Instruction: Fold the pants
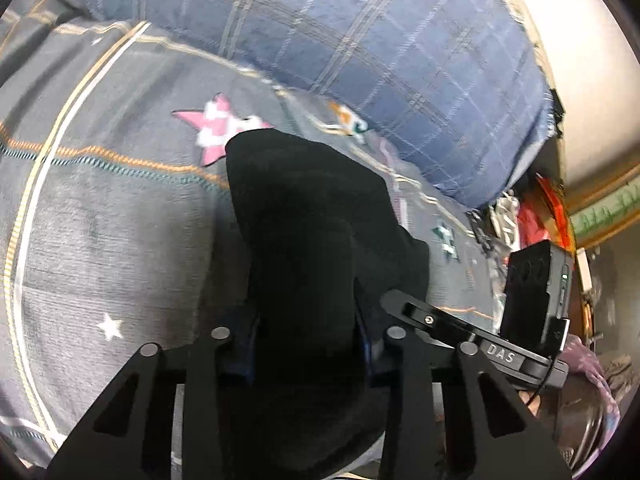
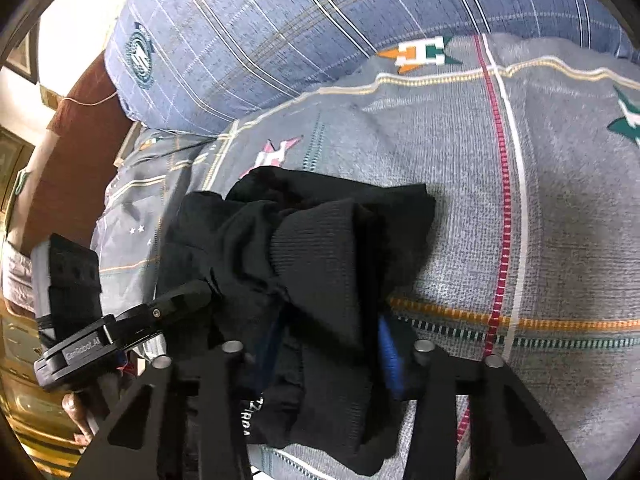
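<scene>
Gripping black pants (image 1: pixel 312 248), left gripper (image 1: pixel 308 344) and right gripper (image 2: pixel 328 344) clamp them; bundle runs away lengthwise.

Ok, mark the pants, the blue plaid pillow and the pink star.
pants (image 2: pixel 320 248), right wrist view, ribbed bunched fabric.
blue plaid pillow (image 1: pixel 360 48), left wrist view, its broad face.
pink star (image 1: pixel 212 128), left wrist view, its centre.

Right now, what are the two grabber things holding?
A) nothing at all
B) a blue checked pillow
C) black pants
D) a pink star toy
C: in both wrist views the black pants are bunched between the fingers of the right gripper and the left gripper, above the grey star-patterned bedsheet; the blue checked pillow lies behind, ungrasped.
</scene>
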Available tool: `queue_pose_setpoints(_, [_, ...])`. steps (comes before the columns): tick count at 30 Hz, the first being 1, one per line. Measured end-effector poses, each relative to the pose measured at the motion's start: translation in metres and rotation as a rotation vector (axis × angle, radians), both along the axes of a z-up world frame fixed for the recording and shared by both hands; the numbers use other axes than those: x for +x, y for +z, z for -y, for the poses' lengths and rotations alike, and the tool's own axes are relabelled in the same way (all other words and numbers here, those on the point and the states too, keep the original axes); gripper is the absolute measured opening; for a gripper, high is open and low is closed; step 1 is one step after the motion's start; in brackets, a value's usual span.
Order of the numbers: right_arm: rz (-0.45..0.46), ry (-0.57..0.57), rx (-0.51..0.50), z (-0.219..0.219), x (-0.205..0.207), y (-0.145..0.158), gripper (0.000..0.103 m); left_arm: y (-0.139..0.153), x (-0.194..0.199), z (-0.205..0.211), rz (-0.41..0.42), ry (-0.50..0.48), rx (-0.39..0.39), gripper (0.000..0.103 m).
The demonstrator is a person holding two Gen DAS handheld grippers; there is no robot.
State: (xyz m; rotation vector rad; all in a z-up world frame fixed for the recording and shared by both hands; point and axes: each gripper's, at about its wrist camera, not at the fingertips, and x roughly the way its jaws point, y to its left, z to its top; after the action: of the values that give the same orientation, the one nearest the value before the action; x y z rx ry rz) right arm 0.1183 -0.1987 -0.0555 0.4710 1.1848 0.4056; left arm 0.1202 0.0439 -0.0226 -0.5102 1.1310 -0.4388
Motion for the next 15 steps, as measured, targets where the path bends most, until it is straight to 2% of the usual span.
queue_pose_setpoints(10, [0.15, -0.039, 0.026, 0.06, -0.032, 0.062, 0.035, 0.029, -0.006, 0.048, 0.043, -0.083, -0.148, 0.032])
queue_pose_setpoints(12, [0.18, -0.072, 0.03, 0.079, -0.036, 0.07, 0.035, 0.035, -0.002, 0.063, 0.05, -0.097, -0.137, 0.032])
queue_pose_setpoints(15, [0.177, -0.089, 0.026, 0.093, -0.026, 0.075, 0.035, 0.052, 0.008, 0.086, 0.077, -0.111, -0.062, 0.032])
